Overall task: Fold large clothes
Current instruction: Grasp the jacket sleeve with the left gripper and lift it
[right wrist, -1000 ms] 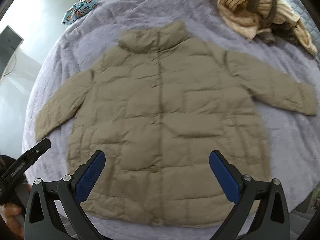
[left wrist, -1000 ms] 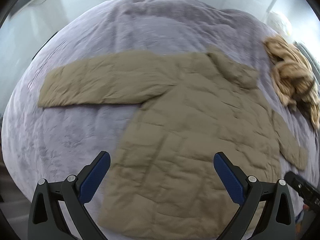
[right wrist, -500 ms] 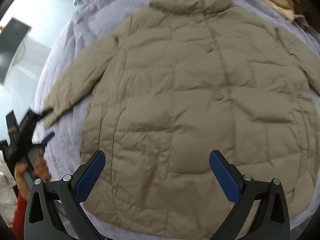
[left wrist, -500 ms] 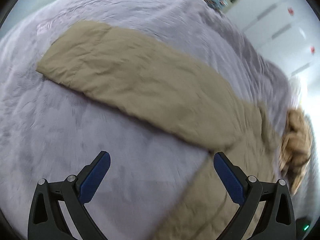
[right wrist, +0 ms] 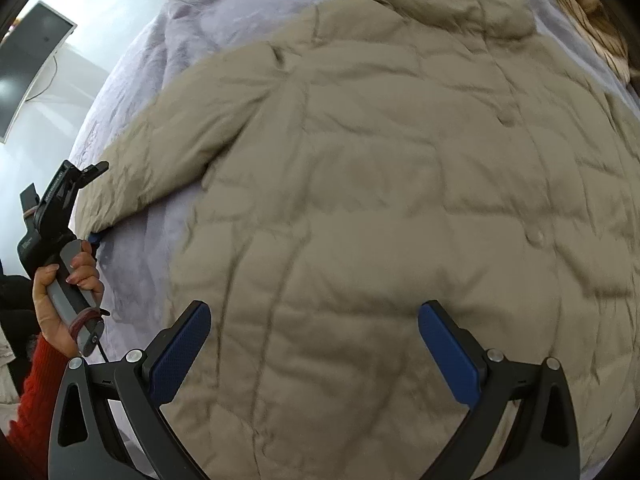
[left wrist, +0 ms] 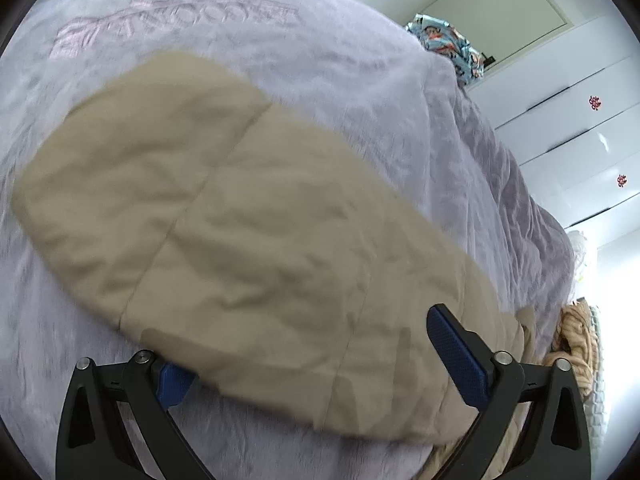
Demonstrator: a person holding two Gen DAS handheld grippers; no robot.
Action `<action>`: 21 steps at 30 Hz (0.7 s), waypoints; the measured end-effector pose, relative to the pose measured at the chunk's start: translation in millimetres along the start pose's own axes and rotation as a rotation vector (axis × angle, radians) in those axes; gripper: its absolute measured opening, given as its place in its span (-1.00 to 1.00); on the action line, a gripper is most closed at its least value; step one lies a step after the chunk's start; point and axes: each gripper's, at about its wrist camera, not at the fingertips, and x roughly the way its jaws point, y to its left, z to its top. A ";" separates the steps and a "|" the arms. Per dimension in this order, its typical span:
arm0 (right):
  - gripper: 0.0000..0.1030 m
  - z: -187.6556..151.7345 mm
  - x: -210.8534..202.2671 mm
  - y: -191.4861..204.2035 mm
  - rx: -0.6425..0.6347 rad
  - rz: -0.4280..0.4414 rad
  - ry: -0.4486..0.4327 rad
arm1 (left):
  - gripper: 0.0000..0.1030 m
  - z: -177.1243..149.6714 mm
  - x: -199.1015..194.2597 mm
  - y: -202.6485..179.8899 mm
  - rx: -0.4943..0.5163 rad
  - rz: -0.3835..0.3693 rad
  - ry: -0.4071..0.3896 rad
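A beige puffer jacket (right wrist: 400, 200) lies flat, front up, on a lilac bedspread (right wrist: 152, 264). Its left sleeve (left wrist: 224, 216) fills the left wrist view. My left gripper (left wrist: 316, 356) is open, its jaws either side of the sleeve near the cuff; the left blue pad is partly under the sleeve edge. In the right wrist view the left gripper (right wrist: 90, 200) sits at the sleeve cuff, held by a hand in a red sleeve. My right gripper (right wrist: 316, 352) is open and empty, hovering over the jacket's lower body.
A tan striped garment (right wrist: 592, 28) lies crumpled at the bed's far right, also in the left wrist view (left wrist: 572, 344). A patterned blue cloth (left wrist: 448, 46) sits at the bed's far end. White wardrobe doors (left wrist: 568, 120) and a dark monitor (right wrist: 28, 68) flank the bed.
The left gripper moved left and down to the sleeve cuff, its jaws now around the sleeve. The right gripper moved lower and closer over the jacket body.
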 end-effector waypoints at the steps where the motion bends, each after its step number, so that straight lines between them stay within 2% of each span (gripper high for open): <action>1: 1.00 6.9 1.9 2.0 -0.001 -0.003 -0.004 | 0.61 1.0 -1.0 -0.6 0.003 0.006 -0.010; 2: 1.00 13.4 1.4 3.1 0.003 -0.001 -0.012 | 0.47 3.8 -0.9 -1.1 0.001 0.008 -0.019; 3: 1.00 15.1 1.1 4.5 0.005 0.002 -0.019 | 0.18 5.6 -1.8 0.1 -0.004 -0.004 -0.022; 4: 1.00 21.8 -0.2 4.3 0.010 0.006 -0.036 | -0.25 5.9 -1.3 -0.9 -0.010 -0.017 -0.021; 6: 0.89 30.2 2.4 10.2 0.012 0.011 -0.060 | -0.63 8.8 3.1 -6.6 -0.009 -0.056 -0.001; 7: 0.76 38.3 3.2 9.1 0.018 0.011 -0.070 | -0.63 11.5 -0.8 -8.5 0.001 -0.048 -0.004; 8: 0.31 45.5 6.2 7.8 0.028 0.011 -0.066 | -0.63 12.3 -2.8 -13.3 0.020 -0.046 -0.010; 9: -0.33 49.8 10.2 7.4 0.039 0.013 -0.059 | -0.63 14.3 -8.7 -19.8 0.056 -0.043 -0.024; 10: -0.62 56.8 15.5 5.1 0.064 0.032 -0.048 | -0.63 13.2 -13.1 -27.9 0.086 -0.042 -0.036; 11: -0.78 64.5 21.3 3.2 0.098 0.068 -0.044 | -0.63 13.3 -20.8 -36.6 0.127 -0.044 -0.051; 13: -0.79 78.5 27.0 3.6 0.117 0.119 -0.067 | -0.63 14.7 -34.4 -51.8 0.185 -0.058 -0.074; 17: -0.79 108.3 40.9 27.8 0.072 0.199 -0.136 | -0.63 13.1 -60.4 -89.7 0.299 -0.098 -0.109; 21: -0.79 129.2 74.3 50.1 0.057 0.290 -0.108 | -0.63 6.7 -74.8 -132.2 0.395 -0.138 -0.123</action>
